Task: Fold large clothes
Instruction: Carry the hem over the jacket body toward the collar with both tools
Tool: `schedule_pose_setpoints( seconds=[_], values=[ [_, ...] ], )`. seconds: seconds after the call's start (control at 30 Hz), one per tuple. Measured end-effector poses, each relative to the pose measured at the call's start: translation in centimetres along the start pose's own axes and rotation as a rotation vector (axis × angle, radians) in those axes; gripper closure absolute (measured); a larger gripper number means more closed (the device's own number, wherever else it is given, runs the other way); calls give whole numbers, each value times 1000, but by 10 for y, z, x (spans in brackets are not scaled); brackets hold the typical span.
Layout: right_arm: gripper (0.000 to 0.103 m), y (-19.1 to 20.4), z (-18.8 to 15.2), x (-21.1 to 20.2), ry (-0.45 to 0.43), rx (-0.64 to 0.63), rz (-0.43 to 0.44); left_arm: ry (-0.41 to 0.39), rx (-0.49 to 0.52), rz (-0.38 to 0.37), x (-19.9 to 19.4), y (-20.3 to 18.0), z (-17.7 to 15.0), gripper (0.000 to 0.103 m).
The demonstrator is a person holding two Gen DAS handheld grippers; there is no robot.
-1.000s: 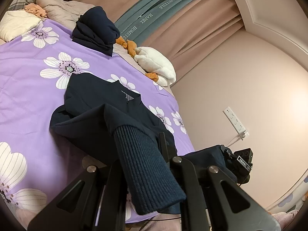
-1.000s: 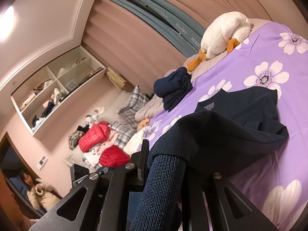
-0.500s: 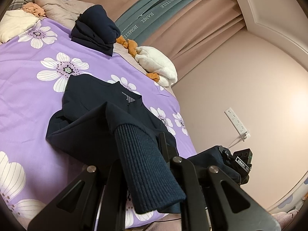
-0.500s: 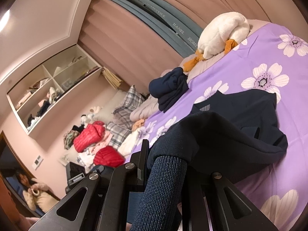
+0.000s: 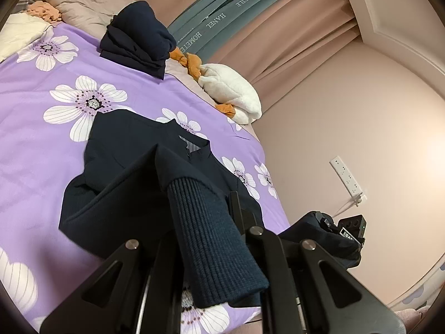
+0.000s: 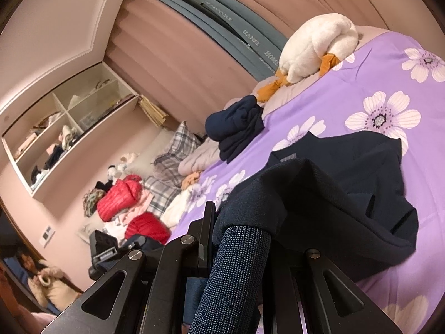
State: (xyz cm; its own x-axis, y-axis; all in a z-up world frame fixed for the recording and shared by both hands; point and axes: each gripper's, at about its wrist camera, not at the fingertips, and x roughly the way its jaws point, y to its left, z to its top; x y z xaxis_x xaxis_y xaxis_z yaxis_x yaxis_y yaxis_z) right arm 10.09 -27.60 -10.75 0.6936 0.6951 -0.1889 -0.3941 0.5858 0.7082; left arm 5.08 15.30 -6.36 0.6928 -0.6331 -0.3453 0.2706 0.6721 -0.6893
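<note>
The left gripper [image 5: 214, 239] is clenched on the ribbed hem [image 5: 214, 239] of a navy jacket [image 5: 133, 167], and the right gripper [image 6: 242, 256] is likewise clamped on the ribbed band [image 6: 236, 272] at its own end. The jacket's body lies on the purple flowered bedspread [image 5: 36, 128], its collar toward twelve o'clock from the left gripper. A folded navy pile [image 5: 139, 39] sits at eleven o'clock, with a white plush duck [image 5: 233, 91] at one o'clock.

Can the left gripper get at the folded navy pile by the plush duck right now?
Probably not yet. The left gripper is shut on the ribbed hem of the navy jacket, so it is occupied. The folded navy pile lies farther up the purple bedspread, beyond the jacket, with nothing else between.
</note>
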Motion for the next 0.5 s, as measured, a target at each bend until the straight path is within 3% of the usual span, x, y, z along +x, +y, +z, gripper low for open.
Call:
schedule_pose_setpoints(
  seconds=[0.33, 0.5],
  values=[
    [89, -18, 27, 21, -17, 5, -50, 0, -46, 10, 41, 23, 41, 93],
    [89, -31, 40, 36, -26, -8, -110, -4, -52, 68, 65, 35, 61, 93]
  ],
)
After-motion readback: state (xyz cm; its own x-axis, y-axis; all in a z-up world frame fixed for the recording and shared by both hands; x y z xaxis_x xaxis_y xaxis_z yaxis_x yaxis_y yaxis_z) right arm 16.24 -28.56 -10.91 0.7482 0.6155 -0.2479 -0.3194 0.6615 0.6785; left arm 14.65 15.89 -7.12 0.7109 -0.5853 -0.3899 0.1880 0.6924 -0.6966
